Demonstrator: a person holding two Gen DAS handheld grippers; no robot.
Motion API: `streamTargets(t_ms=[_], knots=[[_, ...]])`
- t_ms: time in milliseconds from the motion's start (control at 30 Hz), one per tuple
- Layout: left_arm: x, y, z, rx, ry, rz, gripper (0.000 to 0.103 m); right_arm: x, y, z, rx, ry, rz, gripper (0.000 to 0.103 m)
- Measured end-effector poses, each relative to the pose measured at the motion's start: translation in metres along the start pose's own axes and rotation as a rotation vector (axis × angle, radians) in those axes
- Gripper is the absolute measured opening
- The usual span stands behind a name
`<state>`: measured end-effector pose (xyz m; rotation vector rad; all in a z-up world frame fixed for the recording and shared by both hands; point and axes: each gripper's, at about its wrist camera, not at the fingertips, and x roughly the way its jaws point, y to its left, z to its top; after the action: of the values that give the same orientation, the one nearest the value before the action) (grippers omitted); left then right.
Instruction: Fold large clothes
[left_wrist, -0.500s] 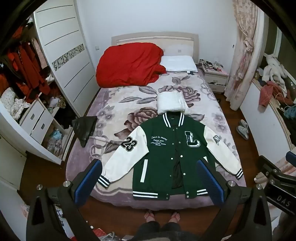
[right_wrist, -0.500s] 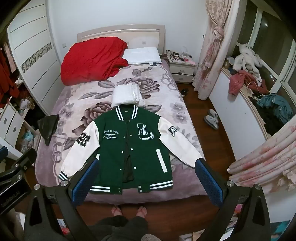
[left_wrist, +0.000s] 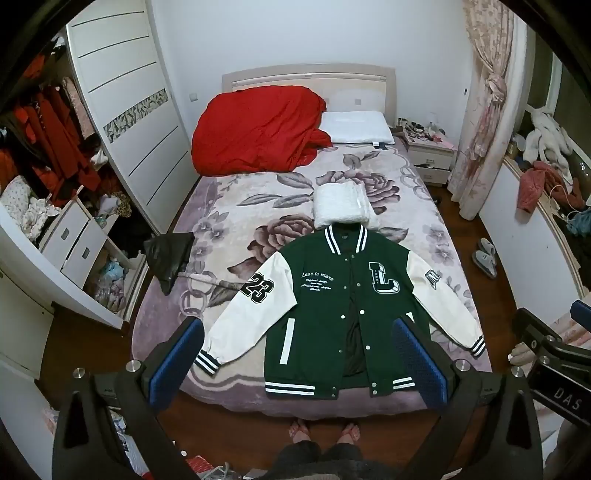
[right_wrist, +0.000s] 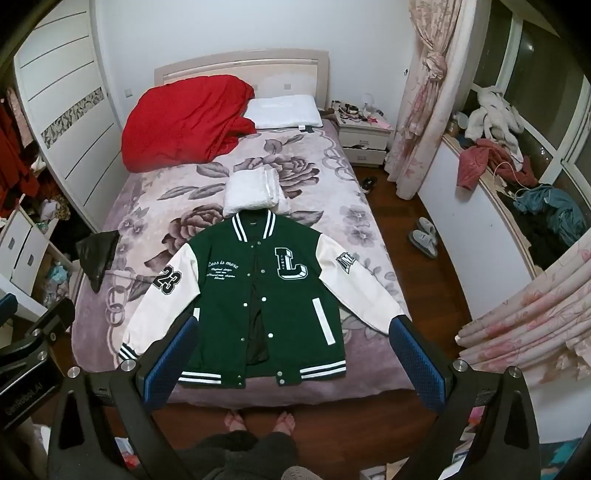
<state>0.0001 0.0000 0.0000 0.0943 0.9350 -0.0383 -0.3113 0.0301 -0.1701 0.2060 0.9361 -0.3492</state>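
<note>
Green varsity jacket w/ white sleeves (left_wrist: 343, 314) laid flat, sleeves out, ahead of both grippers for easy folding. Left gripper (left_wrist: 295, 365) & right gripper (right_wrist: 291, 365) spread wide, holding nothing, hovering above hem.

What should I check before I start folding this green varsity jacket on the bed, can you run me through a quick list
1. Jacket lies flat, front up, on the bed: ok.
2. Both sleeves spread out to the sides, cuffs visible: ok.
3. Front closed: not ok, the lower snaps are undone and the dark lining shows.
4. Left tool open and holding nothing: ok. Right tool open and holding nothing: ok.
5. Room above the collar: not ok, the folded white blanket sits right at the collar; touching or not, cannot tell.
6. Hem fully on the mattress: cannot tell, it lies at the near edge.
</note>
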Motion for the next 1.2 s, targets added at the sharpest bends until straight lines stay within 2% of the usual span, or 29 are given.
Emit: streamTargets(t_ms=[1200], knots=[[0.0001,-0.0004,-0.0002,-0.003,-0.005,-0.007,0.103,-0.0045,-0.0014,0.0038,0.000,-0.007,-0.001,0.103]])
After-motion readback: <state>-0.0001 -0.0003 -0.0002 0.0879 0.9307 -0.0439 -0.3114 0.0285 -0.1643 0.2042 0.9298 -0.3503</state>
